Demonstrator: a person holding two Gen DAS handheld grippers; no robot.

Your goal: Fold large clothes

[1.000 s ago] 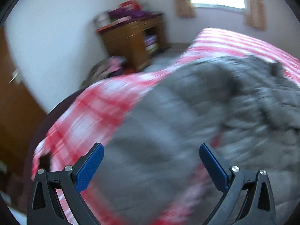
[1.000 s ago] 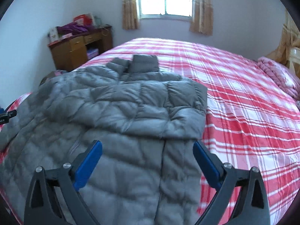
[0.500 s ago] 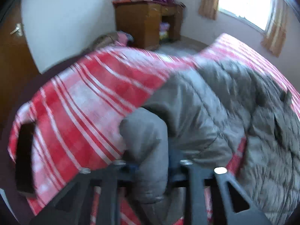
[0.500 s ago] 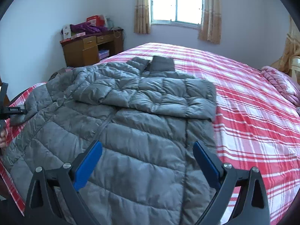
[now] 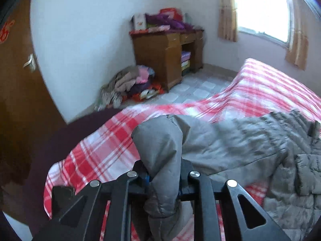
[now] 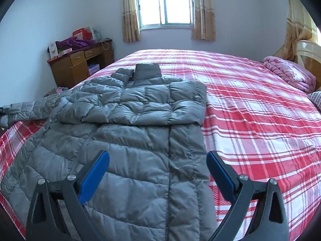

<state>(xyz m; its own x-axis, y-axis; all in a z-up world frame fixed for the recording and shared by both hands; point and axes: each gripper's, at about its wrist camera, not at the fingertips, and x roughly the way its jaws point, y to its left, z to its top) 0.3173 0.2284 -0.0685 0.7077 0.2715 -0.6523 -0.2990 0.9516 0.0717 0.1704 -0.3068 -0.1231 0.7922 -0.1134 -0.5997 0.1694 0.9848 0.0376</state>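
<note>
A large grey quilted puffer jacket point(image 6: 136, 124) lies on a red and white plaid bed point(image 6: 250, 120), collar towards the window, one sleeve folded across its chest. My left gripper point(image 5: 163, 177) is shut on the cuff of the other sleeve point(image 5: 160, 146) and holds it out past the bed's left edge; that stretched sleeve shows at far left in the right wrist view point(image 6: 22, 110). My right gripper point(image 6: 157, 173) is open and empty, hovering above the jacket's lower hem.
A wooden desk point(image 6: 80, 66) with clutter on top stands by the left wall. A heap of clothes point(image 5: 130, 86) lies on the floor beside it. A brown door point(image 5: 18, 84) is at left. A pink folded quilt point(image 6: 289, 74) lies at the bed's far right.
My left gripper closed on the sleeve cuff and pulled it outward and up from the bed's left side. My right gripper rose and drew back, staying open.
</note>
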